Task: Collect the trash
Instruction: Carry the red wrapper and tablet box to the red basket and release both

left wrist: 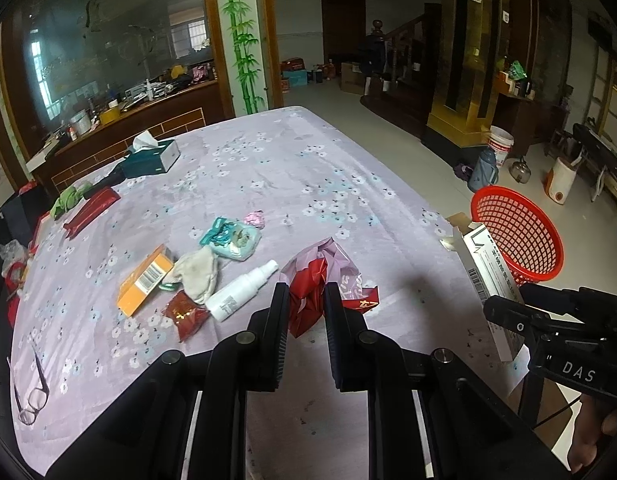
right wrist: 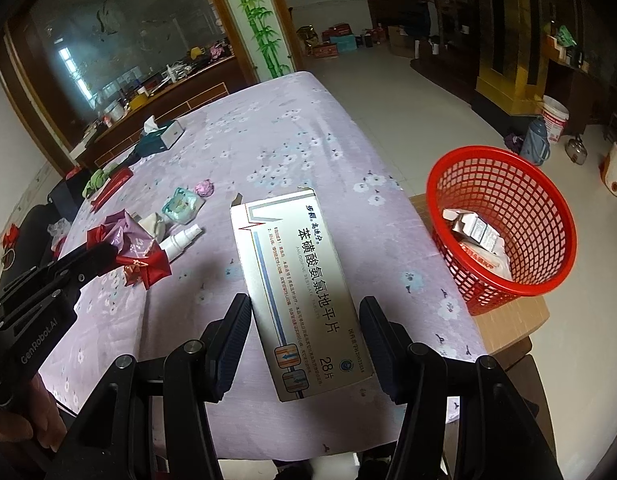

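Observation:
A crumpled red and purple plastic bag (left wrist: pixel 316 276) sits between the fingers of my left gripper (left wrist: pixel 305 304), which is shut on it just over the lilac floral tablecloth (left wrist: pixel 308 168). The right wrist view shows the same bag (right wrist: pixel 128 236) pinched at the left gripper's tips. My right gripper (right wrist: pixel 304 316) is shut on a white medicine box (right wrist: pixel 292 272), held flat above the table's right edge; the box (left wrist: pixel 484 268) also shows in the left wrist view. A red mesh basket (right wrist: pixel 504 184) stands to the right on a wooden stool (right wrist: pixel 508 320), with small boxes and paper inside.
Left of the bag lie an orange box (left wrist: pixel 146 280), a white spray bottle (left wrist: pixel 244 290), a grey rag (left wrist: pixel 198 274), a red sachet (left wrist: pixel 186 314), a teal packet (left wrist: pixel 232 238) and a pink wrapper (left wrist: pixel 255 218). Glasses (left wrist: pixel 32 384) lie near left; a tissue box (left wrist: pixel 152 156) far left.

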